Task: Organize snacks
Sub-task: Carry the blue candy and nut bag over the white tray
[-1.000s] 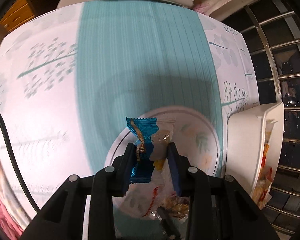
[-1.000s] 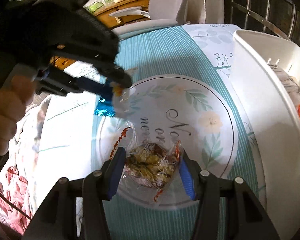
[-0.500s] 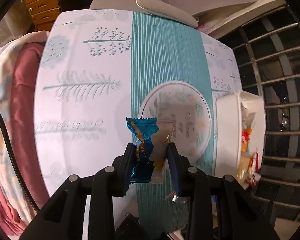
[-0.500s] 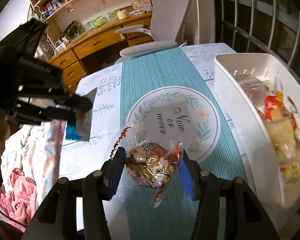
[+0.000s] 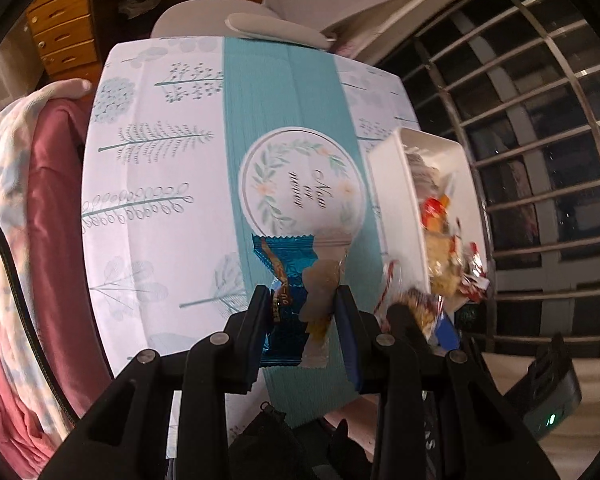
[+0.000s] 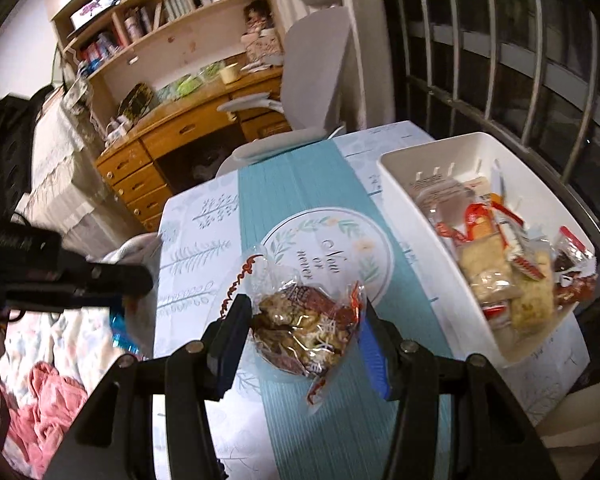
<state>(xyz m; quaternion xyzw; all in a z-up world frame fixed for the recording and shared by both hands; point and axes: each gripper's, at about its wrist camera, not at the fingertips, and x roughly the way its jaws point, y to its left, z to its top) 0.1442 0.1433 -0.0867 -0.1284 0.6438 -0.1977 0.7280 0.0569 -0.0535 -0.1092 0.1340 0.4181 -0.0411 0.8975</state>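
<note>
Left gripper [image 5: 302, 302]: closed on two small packets held side by side above the table, a blue foil wrapper [image 5: 286, 280] against the left finger and a clear sachet [image 5: 322, 288] with a pale beige piece inside against the right finger.
Right gripper [image 6: 304, 328]: clamped on a clear cellophane bag [image 6: 306, 330] of brown and red wrapped sweets, the bag filling the gap between the two pads; a curly red tie [image 6: 236, 282] stuck out from its upper left corner.
Packets in the left grip: both stood upright, their tops rising past the fingertips, their lower ends hanging below the pads.
White bin [image 6: 408, 208]: sat on the right side of the table, just beside the round mat, close to the window bars; it held a loose pile of wrapped snacks [image 6: 496, 256] in clear, red and yellow packaging.
Round mat [image 6: 364, 252]: lay on the teal runner, printed with a leaf wreath and script lettering, nothing resting on it.
Teal runner [image 5: 284, 92]: ran lengthwise down the middle of the table.
Tablecloth [image 5: 156, 168]: white with grey-green tree prints on either side of the runner.
Grey chair [image 6: 316, 64]: stood at the far end of the table.
Wooden desk [image 6: 172, 136]: stood behind the chair, with shelves of books above it.
Pink blanket [image 5: 52, 208]: lay bunched along the left edge of the table.
Left gripper seen from the right camera: a dark shape at the left edge, with a bit of blue wrapper showing under it.
</note>
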